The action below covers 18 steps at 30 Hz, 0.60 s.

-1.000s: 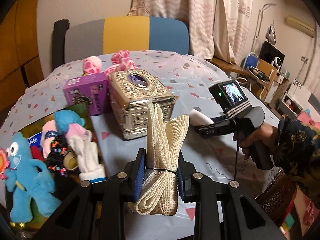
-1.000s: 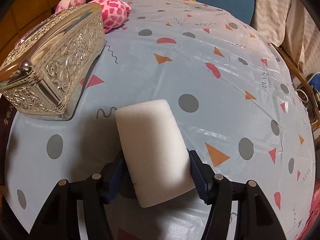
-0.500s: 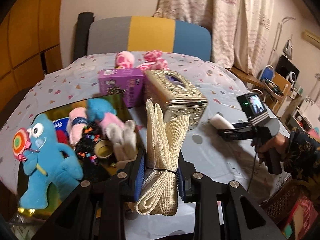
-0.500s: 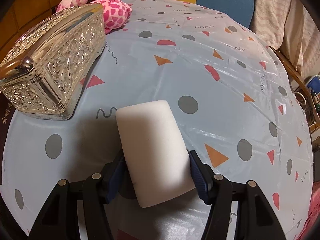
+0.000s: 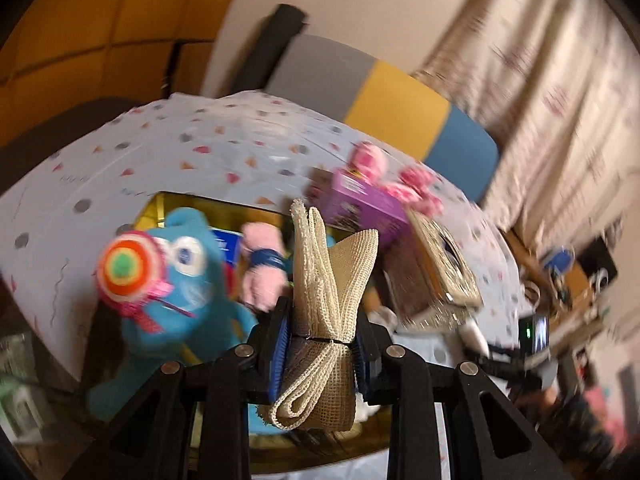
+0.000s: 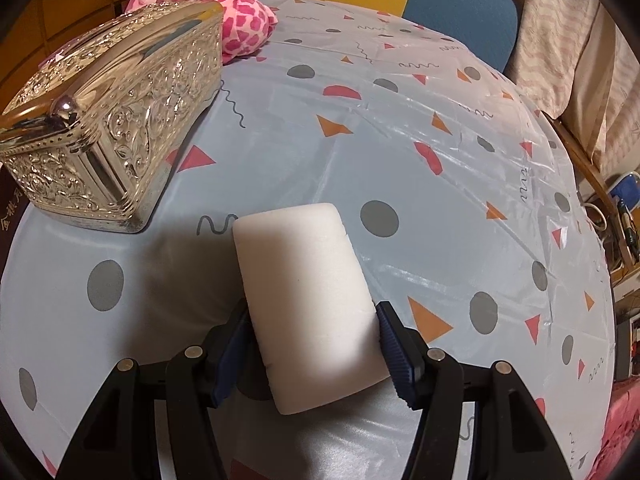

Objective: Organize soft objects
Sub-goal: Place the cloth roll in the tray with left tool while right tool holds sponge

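The beige mesh cloth bundle (image 5: pixel 326 312) looked light, limp and compressible, best pinched at its tied waist, where the left gripper (image 5: pixel 323 350) was clamped tight, low in the frame's centre. The white foam block (image 6: pixel 310 304), soft and squashy, sat bottom centre, gripped across its width by the right gripper (image 6: pixel 316 354).

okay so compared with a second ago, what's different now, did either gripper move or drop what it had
The left gripper has swung left toward the box of soft toys, and its view has tilted: the blue plush toy now looms close in front, and the silver tissue box has slid off to the right. It kept its grip on the beige mesh cloth. The right gripper stayed put, still clamping the white sponge over the tablecloth.
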Available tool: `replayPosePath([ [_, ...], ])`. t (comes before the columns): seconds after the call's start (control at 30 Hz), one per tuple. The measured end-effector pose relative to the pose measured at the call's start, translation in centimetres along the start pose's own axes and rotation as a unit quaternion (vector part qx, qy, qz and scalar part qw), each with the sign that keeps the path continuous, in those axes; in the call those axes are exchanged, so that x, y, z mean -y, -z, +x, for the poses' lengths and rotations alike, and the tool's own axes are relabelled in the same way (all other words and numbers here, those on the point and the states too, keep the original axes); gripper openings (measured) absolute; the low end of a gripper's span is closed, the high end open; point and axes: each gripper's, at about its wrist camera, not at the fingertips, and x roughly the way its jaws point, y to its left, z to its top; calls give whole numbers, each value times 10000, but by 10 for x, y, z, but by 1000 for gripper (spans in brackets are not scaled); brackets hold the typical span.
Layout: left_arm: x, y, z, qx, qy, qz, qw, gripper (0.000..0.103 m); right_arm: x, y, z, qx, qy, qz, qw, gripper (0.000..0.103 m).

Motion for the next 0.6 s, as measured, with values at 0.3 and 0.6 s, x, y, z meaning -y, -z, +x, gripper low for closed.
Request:
replayPosePath([
  [0.3,-33,-18,35,-438,446,-1185,9910,28,-3,0,-3,36,94,-157,9998,62],
  [0.6,-23,-28,96,-728,-274,-830,9935,59,-5,0,-4,35,125,-230,9997,62],
])
